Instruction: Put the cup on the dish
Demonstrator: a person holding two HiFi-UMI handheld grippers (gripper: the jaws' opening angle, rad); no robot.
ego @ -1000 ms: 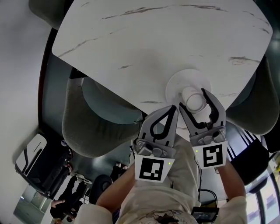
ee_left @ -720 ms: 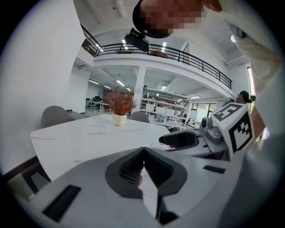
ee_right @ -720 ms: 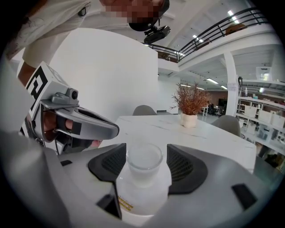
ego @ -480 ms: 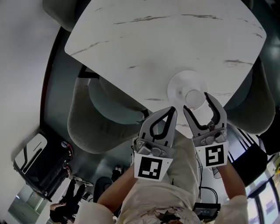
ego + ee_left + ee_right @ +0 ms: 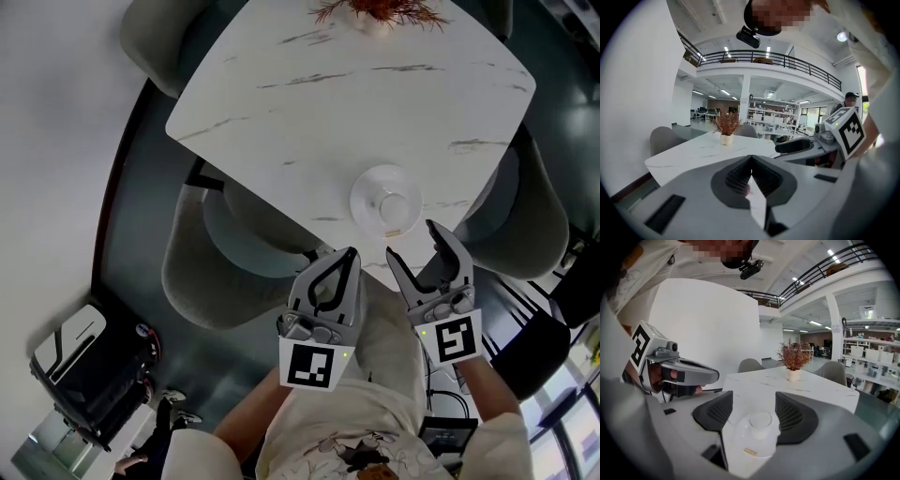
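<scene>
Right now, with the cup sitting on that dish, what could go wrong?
1. The dish lies close to the near edge of the table, so a bump might slide it and the cup off.
2. The right gripper hangs open just short of the dish, with its jaws aimed at the cup. A small push forward could tip the cup.

left gripper (image 5: 352, 253), right gripper (image 5: 411, 240): grey moulded shells, black ribbed pads (image 5: 715, 414). each carries a white cube (image 5: 309, 365) with black square markers and a small green light (image 5: 348, 353). cream shirt (image 5: 349, 420), dark print on front.
</scene>
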